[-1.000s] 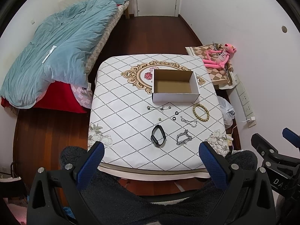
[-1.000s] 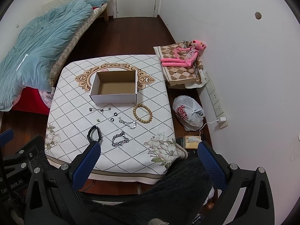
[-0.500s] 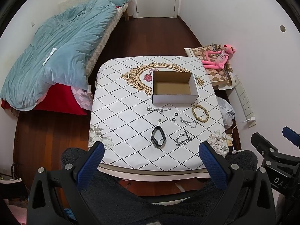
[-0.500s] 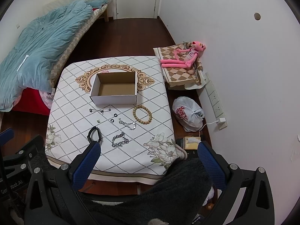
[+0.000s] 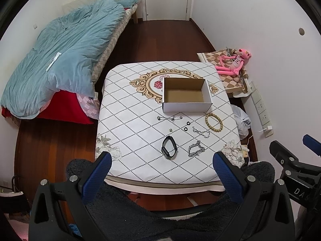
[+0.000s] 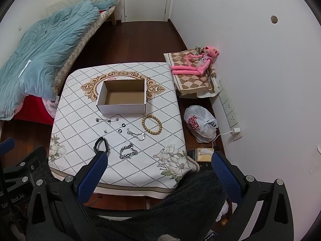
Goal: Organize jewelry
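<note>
An empty white cardboard box [image 5: 186,94] [image 6: 123,97] stands on the table with the diamond-pattern cloth [image 5: 128,120] [image 6: 80,124]. In front of it lie a wooden bead bracelet [image 5: 214,119] [image 6: 151,124], a black band [image 5: 169,147] [image 6: 101,145], a thick silver chain [image 5: 196,151] [image 6: 128,151], a thin silver chain [image 5: 201,131] [image 6: 136,134], a charm bracelet [image 5: 169,118] [image 6: 107,119] and two small black rings [image 5: 187,126] [image 6: 121,127]. My left gripper [image 5: 161,172] and right gripper [image 6: 158,172] are both open and empty, held high above the near table edge.
A bed with a blue duvet [image 5: 60,60] stands left of the table. A pink plush toy [image 5: 232,62] lies on a checked cushion at the right wall. A white plastic bag [image 6: 200,123] and wall sockets [image 6: 228,108] are to the right. A dark fleece garment [image 5: 160,210] fills the foreground.
Both grippers have risen and drawn back a little, so the table looks slightly smaller. Nothing on the table has moved.
</note>
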